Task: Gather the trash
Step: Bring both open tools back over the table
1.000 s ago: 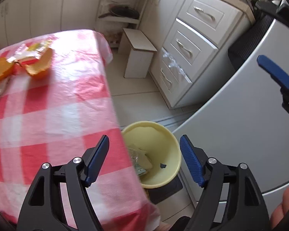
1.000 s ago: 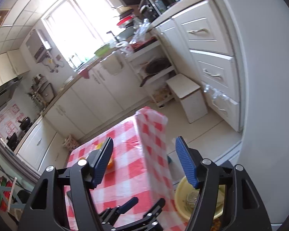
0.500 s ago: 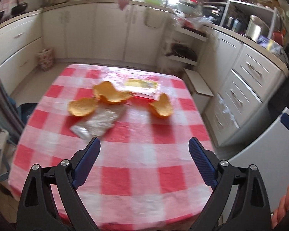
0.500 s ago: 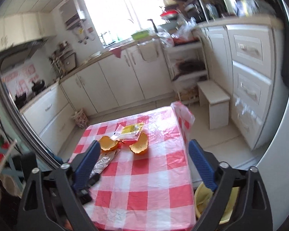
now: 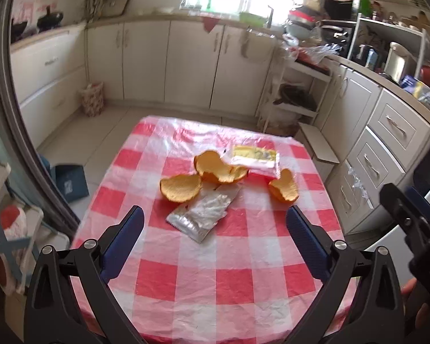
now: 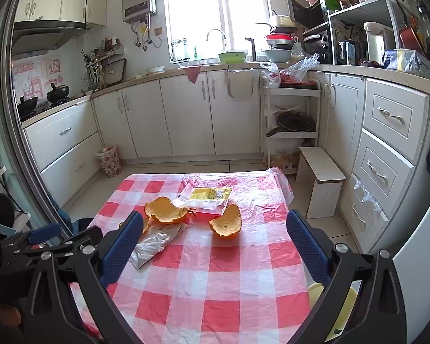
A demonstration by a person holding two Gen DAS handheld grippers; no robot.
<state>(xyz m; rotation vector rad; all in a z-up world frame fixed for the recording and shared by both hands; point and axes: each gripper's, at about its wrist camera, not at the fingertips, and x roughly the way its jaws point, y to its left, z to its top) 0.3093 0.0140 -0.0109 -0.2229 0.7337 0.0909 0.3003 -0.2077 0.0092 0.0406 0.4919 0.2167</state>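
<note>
red-and-white checked cloth covers the tabletop (image 5: 215,281), and both tools hang over its near edge. left gripper (image 5: 215,226) has just been spreading its jaws and they stand wide, nothing between the blue pads. right gripper (image 6: 215,229) the same, its jaws have just been opening, wide and empty.

ahead of the left jaws, just past the tips, lies a crumpled silver wrapper (image 5: 205,215). beyond it sit two orange peels, one (image 5: 181,187) toward the left pad's side, one (image 5: 219,169) straight ahead, touching the wrapper's far end. a third peel (image 5: 283,186) lies toward the right pad's side, apart from the others. farthest out rests a yellow-and-clear packet (image 5: 255,157), its corner against the middle peel.

below the right jaws' right pad, off the tabletop's edge, a yellow bin (image 6: 344,306) peeks out.
</note>
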